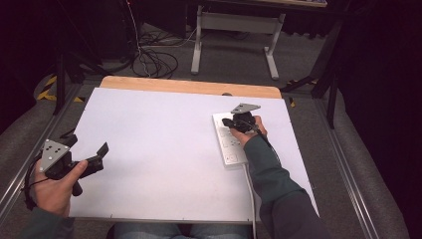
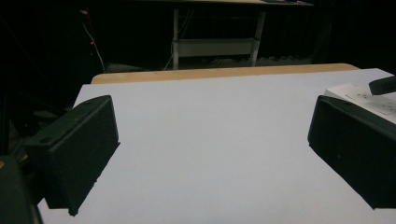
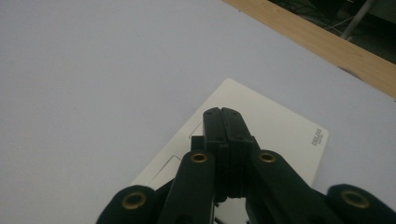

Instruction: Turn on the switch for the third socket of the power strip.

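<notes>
A white power strip [image 1: 230, 145] lies lengthwise on the right part of the white board [image 1: 149, 149]; its cord runs off toward the front edge. My right gripper [image 1: 230, 122] is over the strip's far end, jaws pressed together with nothing between them. In the right gripper view the shut tips [image 3: 222, 113] point down at the strip's [image 3: 285, 128] top face; I cannot tell whether they touch it. My left gripper [image 1: 88, 145] hovers at the board's front left, open and empty. In the left gripper view its jaws [image 2: 210, 154] stand wide apart, with the strip [image 2: 362, 95] far right.
The board rests on a wooden table whose far edge [image 1: 189, 85] shows as a strip. Metal rails [image 1: 348, 169] run along both sides. Beyond the table stand a desk's white legs [image 1: 198, 45], with loose cables [image 1: 149, 62] on the grey floor.
</notes>
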`<state>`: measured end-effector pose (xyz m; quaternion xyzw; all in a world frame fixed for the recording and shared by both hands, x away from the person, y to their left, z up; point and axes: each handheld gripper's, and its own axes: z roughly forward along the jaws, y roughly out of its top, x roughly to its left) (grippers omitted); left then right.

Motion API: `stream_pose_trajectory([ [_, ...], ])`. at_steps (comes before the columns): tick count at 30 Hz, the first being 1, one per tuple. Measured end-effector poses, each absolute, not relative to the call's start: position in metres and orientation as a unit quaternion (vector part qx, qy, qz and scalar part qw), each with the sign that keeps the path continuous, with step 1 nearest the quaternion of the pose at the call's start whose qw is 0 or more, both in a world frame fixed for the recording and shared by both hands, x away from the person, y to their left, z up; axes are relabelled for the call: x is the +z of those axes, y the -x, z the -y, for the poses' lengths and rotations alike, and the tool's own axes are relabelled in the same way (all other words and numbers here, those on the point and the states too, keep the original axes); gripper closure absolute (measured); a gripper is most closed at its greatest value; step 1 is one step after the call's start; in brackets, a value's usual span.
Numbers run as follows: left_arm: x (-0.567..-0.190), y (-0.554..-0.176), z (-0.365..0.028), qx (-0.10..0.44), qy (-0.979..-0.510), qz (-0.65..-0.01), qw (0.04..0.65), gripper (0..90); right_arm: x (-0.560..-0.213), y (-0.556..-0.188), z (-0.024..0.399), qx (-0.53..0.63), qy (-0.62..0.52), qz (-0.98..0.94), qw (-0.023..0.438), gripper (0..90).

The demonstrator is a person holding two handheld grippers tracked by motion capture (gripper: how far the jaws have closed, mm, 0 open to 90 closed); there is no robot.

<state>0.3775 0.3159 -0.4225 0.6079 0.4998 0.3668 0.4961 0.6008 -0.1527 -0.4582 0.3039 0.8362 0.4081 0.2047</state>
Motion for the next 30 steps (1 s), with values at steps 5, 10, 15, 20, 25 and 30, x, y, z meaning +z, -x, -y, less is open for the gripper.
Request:
stream_pose_trajectory([
  [5,-0.423,-0.382,-0.312,0.363,-0.613,-0.495,0.497,2.4,-0.455,-0.596,0.165,0.411,-0.309,-0.832,0.207,90.0],
  [10,-0.423,-0.384,-0.31,0.359,-0.615,-0.493,0.499,2.4,-0.451,-0.589,0.175,0.419,-0.313,-0.826,0.211,90.0],
  [15,-0.423,-0.384,-0.31,0.358,-0.615,-0.493,0.5,2.4,-0.448,-0.584,0.178,0.425,-0.309,-0.824,0.213,90.0],
  [20,-0.423,-0.384,-0.31,0.36,-0.614,-0.494,0.499,2.4,-0.446,-0.579,0.179,0.428,-0.305,-0.824,0.212,90.0],
  [25,-0.423,-0.383,-0.31,0.361,-0.614,-0.494,0.499,2.4,-0.441,-0.573,0.182,0.435,-0.302,-0.82,0.215,90.0],
  [30,-0.423,-0.383,-0.309,0.36,-0.616,-0.492,0.498,2.4,-0.438,-0.566,0.186,0.444,-0.301,-0.816,0.214,90.0],
])
